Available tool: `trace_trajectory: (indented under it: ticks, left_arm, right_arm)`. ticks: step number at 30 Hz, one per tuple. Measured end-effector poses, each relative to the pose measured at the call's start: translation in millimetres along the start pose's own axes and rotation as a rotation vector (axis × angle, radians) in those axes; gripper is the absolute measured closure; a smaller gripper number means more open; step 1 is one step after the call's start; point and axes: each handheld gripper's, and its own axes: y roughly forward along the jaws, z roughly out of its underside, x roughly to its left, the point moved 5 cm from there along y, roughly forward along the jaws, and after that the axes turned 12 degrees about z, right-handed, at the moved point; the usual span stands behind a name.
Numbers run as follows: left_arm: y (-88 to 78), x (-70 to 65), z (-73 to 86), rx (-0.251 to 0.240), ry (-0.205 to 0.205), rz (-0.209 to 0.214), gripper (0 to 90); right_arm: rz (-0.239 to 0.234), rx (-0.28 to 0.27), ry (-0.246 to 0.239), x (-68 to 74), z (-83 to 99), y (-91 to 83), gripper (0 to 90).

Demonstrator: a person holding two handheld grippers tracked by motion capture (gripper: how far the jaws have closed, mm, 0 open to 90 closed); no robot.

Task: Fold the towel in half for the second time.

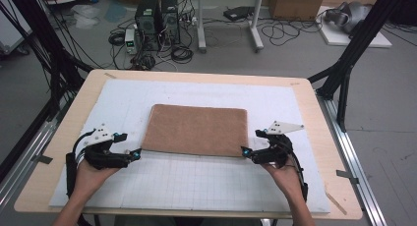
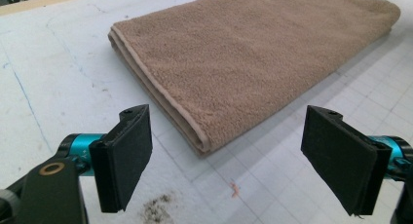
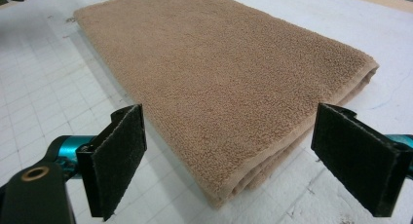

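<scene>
From the high view, a folded brown towel [image 1: 196, 129] lies flat near the middle of the white gridded mat [image 1: 206, 182] that covers my desk [image 1: 59, 152]. My left hand-held gripper [image 1: 136, 154] sits just off the towel's near left corner, its tips pointing at that corner, and my left hand [image 1: 91, 174] holds it from below. My right hand-held gripper [image 1: 244, 152] mirrors it at the near right corner, held by my right hand [image 1: 285, 176]. Both rest low over the mat, well apart from each other, with the towel's near edge running between them. Beyond the desk, computer towers [image 1: 157, 22] and loose cables lie on the floor.

In the left gripper view, my left hand-held gripper [image 2: 226, 160] has its jaws spread wide, one black pad at each side of the frame. The towel [image 2: 253, 58] reaches away from me, and its near corner sits between the two pads but a little ahead of them, touched by neither. The folded layers show along its left edge. A small smudge of dark crumbs [image 2: 157, 209] lies on the mat near the left pad.

In the right gripper view, my right hand-held gripper [image 3: 229, 163] is likewise open wide and holds nothing. The towel [image 3: 214, 73] comes closer here: its near corner pokes into the gap between the pads, still clear of both.
</scene>
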Motion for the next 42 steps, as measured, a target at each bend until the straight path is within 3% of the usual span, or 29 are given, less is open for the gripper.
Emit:
trace_trajectory:
  ticks: [10,26,42]
  left_arm:
    - [-9.2,-5.3,13.7,-0.011,-0.023,0.004,19.3]
    - [-13.4,-19.2,28.3,-0.007,-0.009,0.008,19.3]
    - [-25.6,-25.7,40.9,0.004,0.013,-0.035,19.3]
  right_arm:
    - [0.016,-0.021,0.007,2.0,10.3,-14.1,11.9]
    - [0.037,-0.020,0.011,5.8,36.6,-30.3,11.8]
    - [0.050,-0.029,0.027,10.6,51.3,-42.3,11.6]
